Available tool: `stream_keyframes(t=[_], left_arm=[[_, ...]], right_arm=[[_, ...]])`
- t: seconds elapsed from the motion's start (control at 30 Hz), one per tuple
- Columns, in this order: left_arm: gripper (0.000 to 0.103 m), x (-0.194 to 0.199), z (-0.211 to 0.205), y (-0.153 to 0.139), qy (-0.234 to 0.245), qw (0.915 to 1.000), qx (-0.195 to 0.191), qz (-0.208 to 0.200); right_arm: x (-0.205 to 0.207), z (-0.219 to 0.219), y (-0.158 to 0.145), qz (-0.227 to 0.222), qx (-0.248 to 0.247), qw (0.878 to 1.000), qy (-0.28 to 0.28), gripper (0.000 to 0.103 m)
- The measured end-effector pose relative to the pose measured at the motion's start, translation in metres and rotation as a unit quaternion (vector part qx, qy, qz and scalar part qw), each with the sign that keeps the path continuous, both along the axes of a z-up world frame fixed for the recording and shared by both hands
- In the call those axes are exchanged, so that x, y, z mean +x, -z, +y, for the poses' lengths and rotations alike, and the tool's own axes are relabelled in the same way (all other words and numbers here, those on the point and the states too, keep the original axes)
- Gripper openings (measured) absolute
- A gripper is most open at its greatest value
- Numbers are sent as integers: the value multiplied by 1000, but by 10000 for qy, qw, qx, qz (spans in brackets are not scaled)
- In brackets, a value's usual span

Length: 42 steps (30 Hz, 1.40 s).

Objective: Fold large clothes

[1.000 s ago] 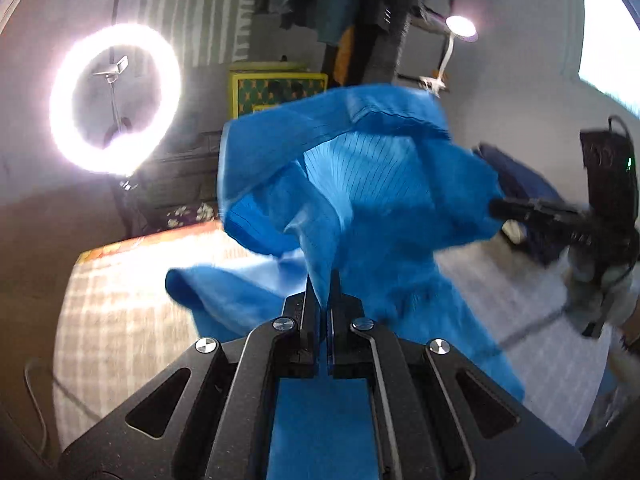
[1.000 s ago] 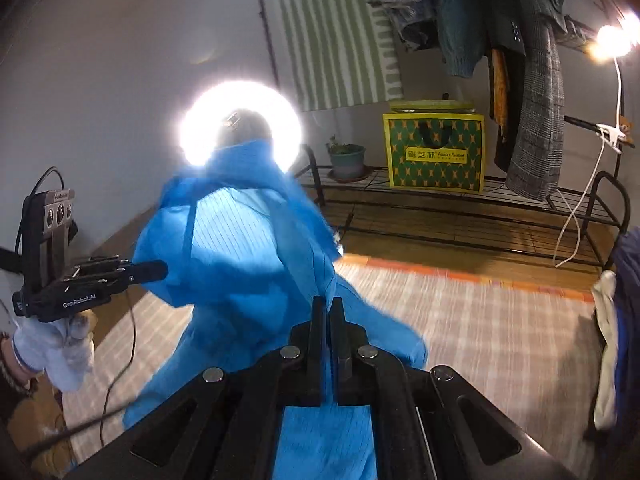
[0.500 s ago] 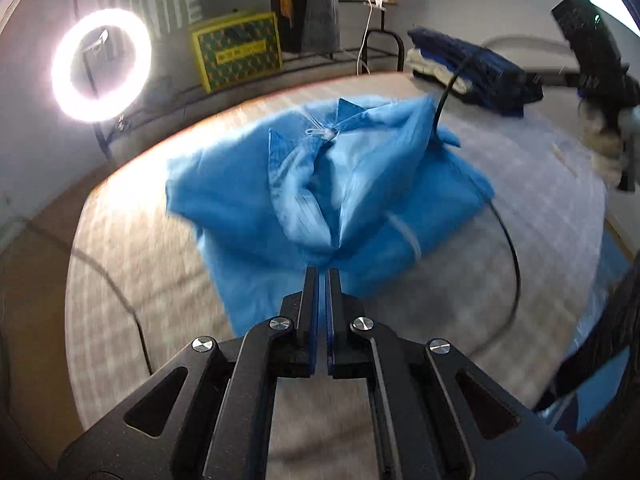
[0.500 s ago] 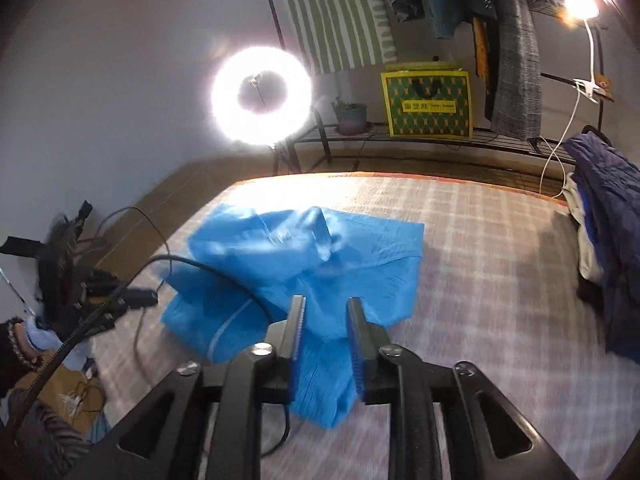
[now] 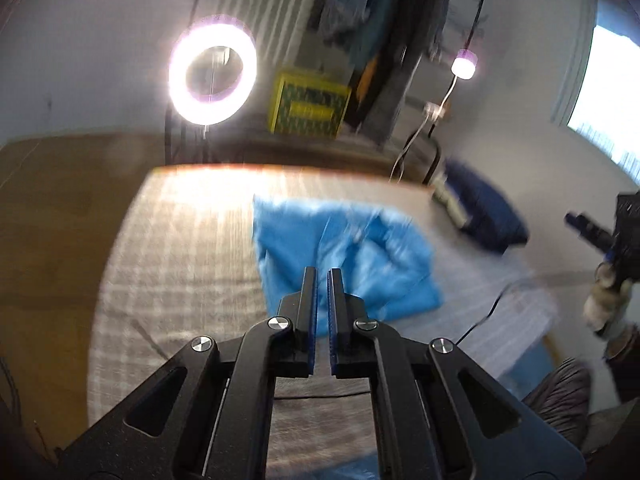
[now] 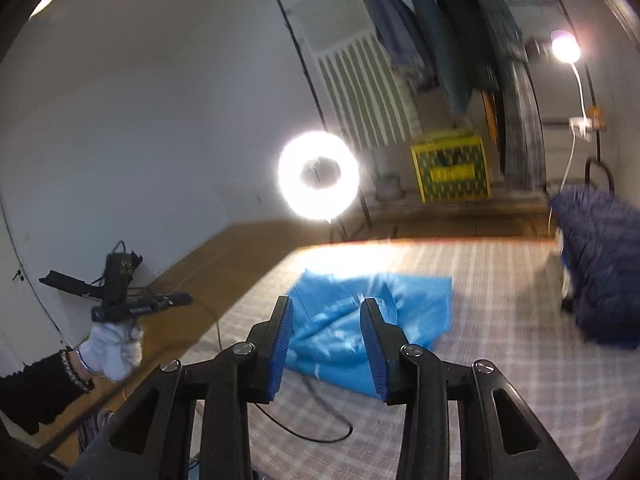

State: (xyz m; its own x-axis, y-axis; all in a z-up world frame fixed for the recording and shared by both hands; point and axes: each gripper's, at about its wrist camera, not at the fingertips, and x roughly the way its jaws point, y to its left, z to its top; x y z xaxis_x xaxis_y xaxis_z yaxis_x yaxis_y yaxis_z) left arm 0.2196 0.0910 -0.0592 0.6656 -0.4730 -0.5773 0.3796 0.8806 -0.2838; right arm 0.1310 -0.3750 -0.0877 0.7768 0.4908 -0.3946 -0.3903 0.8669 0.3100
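Observation:
The large blue garment [image 5: 344, 256] lies crumpled on the checked bed cover [image 5: 180, 240], free of both grippers. My left gripper [image 5: 322, 274] hovers above and short of it, shut with nothing between its fingers. My right gripper [image 6: 327, 302] is also held back from the garment [image 6: 372, 308]; its jaws are opening and the gap between the blue pads is empty. In the right wrist view the left gripper [image 6: 120, 304] shows at the far left in a white-gloved hand [image 6: 114, 350]. The right gripper [image 5: 596, 232] appears at the right edge of the left wrist view.
A lit ring light [image 6: 318, 174] stands beyond the bed's far edge, next to a yellow crate [image 6: 450, 172]. Clothes hang on a rack above. A dark blue pile of clothes [image 6: 600, 268] sits at the bed's right side. A black cable [image 6: 304, 428] loops across the near cover.
Both grippers held the blue garment up a second ago. It has dropped onto the bed, both grippers have pulled back and up, and the right jaws have spread apart.

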Motion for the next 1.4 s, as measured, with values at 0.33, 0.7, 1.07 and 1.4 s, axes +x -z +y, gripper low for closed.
stream_keyframes(t=[0.33, 0.7, 1.07, 1.4], left_arm=[[34, -85, 11, -163, 7, 9948, -314, -966], [43, -75, -3, -140, -55, 9964, -741, -405], [43, 56, -6, 54, -751, 9749, -1503, 1458], [49, 145, -3, 156, -1221, 9509, -1770, 2227]], right_arm=[[-71, -11, -101, -1083, -175, 9937, 222, 48], [-72, -24, -101, -812, -115, 9959, 380, 54], [18, 26, 23, 875, -120, 9954, 378, 54], [111, 45, 158, 2621, 932, 9595, 443, 60]])
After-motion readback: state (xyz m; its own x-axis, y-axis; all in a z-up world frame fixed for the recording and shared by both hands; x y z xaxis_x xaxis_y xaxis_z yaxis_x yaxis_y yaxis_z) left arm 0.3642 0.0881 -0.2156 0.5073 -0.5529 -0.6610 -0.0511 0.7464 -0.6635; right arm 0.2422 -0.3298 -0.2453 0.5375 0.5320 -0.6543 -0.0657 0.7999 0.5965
